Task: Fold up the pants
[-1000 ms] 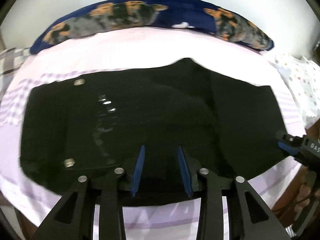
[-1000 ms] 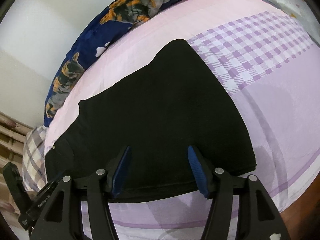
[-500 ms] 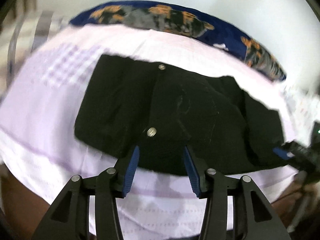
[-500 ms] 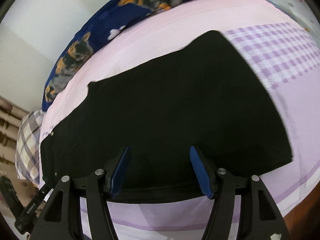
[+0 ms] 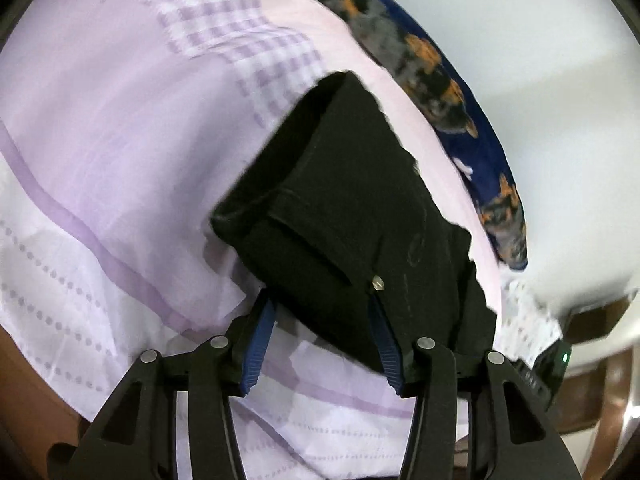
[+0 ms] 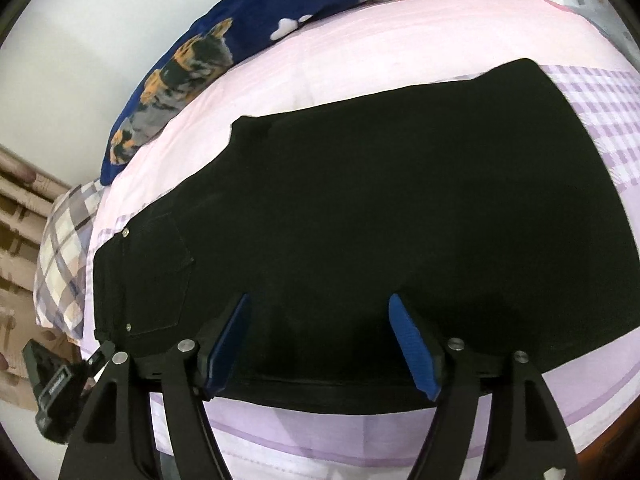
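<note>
Black pants (image 6: pixel 360 208) lie folded flat on the lilac bed sheet (image 6: pixel 400 40), waistband and back pocket to the left in the right wrist view. My right gripper (image 6: pixel 320 340) is open, its blue pads over the near edge of the pants. In the left wrist view the pants (image 5: pixel 352 208) run away from me, waistband end nearest, a metal rivet (image 5: pixel 377 282) showing. My left gripper (image 5: pixel 320 340) is open at the near waist corner, with nothing held. The left gripper also shows at the bottom left of the right wrist view (image 6: pixel 56 384).
A long navy pillow with dog print (image 6: pixel 208 56) lies along the far side of the bed by the white wall; it also shows in the left wrist view (image 5: pixel 440 80). A plaid pillow (image 6: pixel 64 248) is at the left. The brown bed edge (image 5: pixel 36 392) runs below the sheet.
My left gripper has swung round to the waist end of the pants, so they now run away from it. My right gripper has shifted left along the near edge. Both stay open.
</note>
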